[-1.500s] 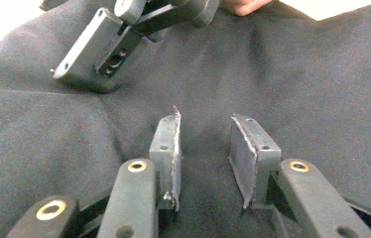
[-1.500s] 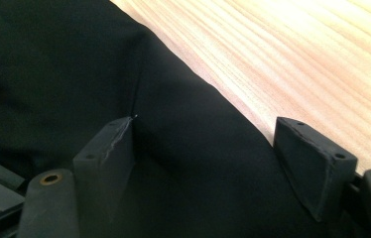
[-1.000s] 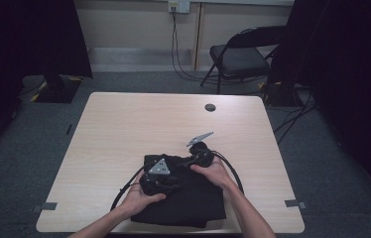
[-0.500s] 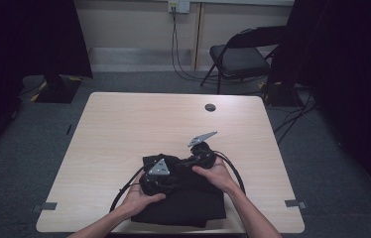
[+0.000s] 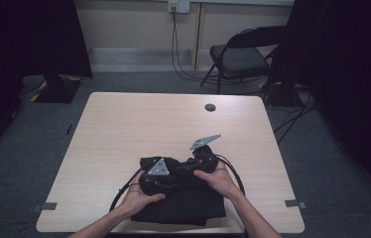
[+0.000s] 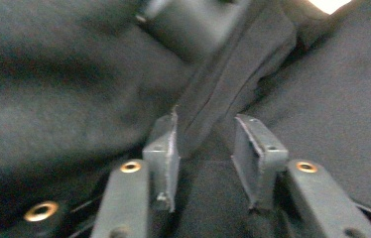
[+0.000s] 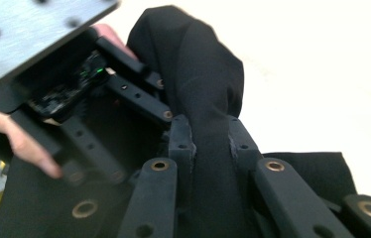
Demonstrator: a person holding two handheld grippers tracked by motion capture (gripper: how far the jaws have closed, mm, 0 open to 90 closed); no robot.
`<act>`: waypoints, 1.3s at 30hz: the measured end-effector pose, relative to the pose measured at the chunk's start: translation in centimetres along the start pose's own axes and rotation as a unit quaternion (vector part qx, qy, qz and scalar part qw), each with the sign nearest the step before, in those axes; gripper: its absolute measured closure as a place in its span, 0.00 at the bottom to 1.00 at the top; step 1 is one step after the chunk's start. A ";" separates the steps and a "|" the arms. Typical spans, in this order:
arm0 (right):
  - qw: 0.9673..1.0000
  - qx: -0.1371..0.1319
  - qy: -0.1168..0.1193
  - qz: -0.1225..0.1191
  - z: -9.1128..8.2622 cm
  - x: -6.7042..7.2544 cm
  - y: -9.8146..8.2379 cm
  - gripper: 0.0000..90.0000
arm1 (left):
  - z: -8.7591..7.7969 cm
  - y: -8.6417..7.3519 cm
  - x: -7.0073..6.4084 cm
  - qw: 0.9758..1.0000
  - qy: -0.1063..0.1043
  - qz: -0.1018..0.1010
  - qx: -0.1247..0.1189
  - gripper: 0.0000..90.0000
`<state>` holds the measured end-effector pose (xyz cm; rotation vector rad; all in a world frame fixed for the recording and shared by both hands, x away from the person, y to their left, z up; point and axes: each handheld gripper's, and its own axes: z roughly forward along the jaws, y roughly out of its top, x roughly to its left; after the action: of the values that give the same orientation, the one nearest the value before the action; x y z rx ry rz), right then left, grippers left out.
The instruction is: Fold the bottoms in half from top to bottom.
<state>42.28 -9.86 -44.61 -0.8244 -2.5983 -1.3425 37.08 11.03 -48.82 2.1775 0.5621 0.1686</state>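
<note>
A black cloth (image 5: pixel 183 201) lies at the table's (image 5: pixel 124 129) near edge, bunched under both hands. The right gripper (image 7: pixel 211 139) pinches a raised fold of it between its pads. The left gripper (image 6: pixel 206 144) has just been opening; its jaws stand spread, with a fold of the cloth between them, not pressed.

Legible text, labels, brands, numbers, signs: none. No print can be made out on the black cloth (image 5: pixel 183 198), the table (image 5: pixel 139 124), the grey plates, the chair (image 5: pixel 240 57) at 1 o'clock, or the wall outlet (image 5: pixel 178 6) at 12 o'clock.
</note>
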 end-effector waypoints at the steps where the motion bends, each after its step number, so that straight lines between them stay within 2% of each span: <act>1: 1.000 0.000 0.000 0.000 0.0 0.0 0.0 0.86 | 0.0 0.0 0.0 1.000 0.000 0.000 0.000 0.60; 2: 1.000 -0.005 -0.002 0.009 0.0 -0.9 0.2 0.86 | -0.7 0.4 -0.1 1.000 0.007 -0.003 -0.003 0.55; 4: 1.000 -0.009 -0.003 0.015 0.0 -1.3 0.2 0.86 | -1.1 0.6 -0.1 1.000 0.009 -0.004 -0.004 0.54; 5: 0.999 -0.019 -0.003 0.037 0.2 -2.5 0.1 0.86 | -1.8 0.9 -0.1 1.000 0.009 -0.002 -0.009 0.53; 6: 0.999 -0.017 -0.008 0.038 0.4 -2.8 0.2 0.86 | -2.9 1.2 -0.2 1.000 0.002 -0.008 -0.020 0.52; 7: 0.999 -0.017 -0.008 0.038 0.4 -2.8 0.2 0.86 | -2.9 1.2 -0.2 1.000 0.002 -0.008 -0.020 0.52; 8: 0.999 -0.013 -0.013 0.034 0.5 -3.0 0.4 0.87 | -4.3 1.5 -0.6 0.999 -0.019 -0.014 -0.035 0.51; 9: 0.999 -0.014 -0.013 0.034 0.6 -2.9 0.5 0.87 | -4.8 1.4 -0.9 0.999 -0.029 -0.017 -0.039 0.51; 11: 0.999 -0.013 -0.015 0.030 0.5 -2.8 0.9 0.86 | -5.6 1.2 -2.1 0.998 -0.048 -0.007 -0.033 0.49; 12: 0.999 -0.016 -0.016 0.029 0.5 -2.8 1.1 0.87 | -5.8 0.9 -2.7 0.998 -0.056 -0.004 -0.027 0.49; 13: 0.999 -0.016 -0.016 0.029 0.5 -2.8 1.1 0.87 | -5.8 0.9 -2.7 0.998 -0.056 -0.004 -0.027 0.49; 14: 0.999 -0.014 -0.018 0.028 0.4 -2.7 1.5 0.87 | -6.0 0.5 -4.2 0.997 -0.072 0.009 -0.016 0.49; 15: 0.999 -0.015 -0.020 0.026 0.4 -2.7 1.6 0.86 | -5.9 0.2 -4.8 0.997 -0.082 0.009 -0.009 0.49; 16: 0.999 -0.015 -0.020 0.025 0.5 -2.6 1.7 0.87 | -5.9 0.2 -4.8 0.997 -0.082 0.009 -0.009 0.48; 18: 0.999 -0.012 -0.023 0.024 0.6 -2.6 1.8 0.86 | -5.7 -0.2 -5.6 0.995 -0.096 0.021 0.004 0.47; 19: 0.999 -0.012 -0.023 0.023 0.6 -2.6 1.9 0.86 | -5.0 -0.4 -5.8 0.995 -0.088 0.037 0.024 0.47; 20: 0.999 -0.010 -0.028 0.023 0.7 -2.6 1.9 0.86 | -5.0 -0.4 -5.8 0.995 -0.088 0.037 0.024 0.46; 22: 0.999 -0.009 -0.028 0.024 0.9 -2.7 1.9 0.86 | -3.4 -1.0 -5.2 0.996 -0.079 0.030 0.042 0.46; 25: 0.999 -0.009 -0.033 0.025 1.1 -2.9 1.8 0.86 | -2.9 -1.0 -4.7 0.996 -0.072 0.030 0.039 0.49; 26: 0.999 -0.012 -0.038 0.028 1.1 -3.0 1.8 0.86 | -2.5 -0.9 -4.4 0.997 -0.060 0.027 0.037 0.49; 28: 0.999 -0.015 -0.041 0.029 0.9 -3.2 2.0 0.86 | -2.2 -0.8 -4.2 0.997 -0.045 0.043 0.040 0.49; 30: 0.998 -0.020 -0.047 0.027 0.7 -3.2 2.3 0.86 | -1.9 -0.7 -4.0 0.998 -0.032 0.037 0.029 0.49; 31: 0.998 -0.020 -0.047 0.027 0.7 -3.2 2.3 0.86 | -1.9 -0.7 -4.0 0.998 -0.032 0.037 0.029 0.49; 32: 0.998 -0.024 -0.051 0.025 0.4 -3.1 2.7 0.86 | -1.7 -0.7 -3.7 0.999 -0.028 0.036 0.028 0.49; 33: 0.998 -0.026 -0.051 0.023 0.3 -3.0 2.9 0.86 | -1.7 -0.6 -3.5 0.998 -0.026 0.046 0.033 0.50; 35: 0.998 -0.031 -0.051 0.016 0.1 -2.5 3.2 0.86 | -1.5 -0.6 -3.3 0.999 -0.016 0.033 0.025 0.50; 39: 0.998 -0.040 -0.044 0.002 -0.2 -1.4 3.8 0.86 | -1.5 -0.8 -3.1 0.999 -0.007 0.028 0.018 0.50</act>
<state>45.40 -8.85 -42.24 -0.9191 -2.6229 -1.4486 33.56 11.10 -48.32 2.2290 0.4992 0.1738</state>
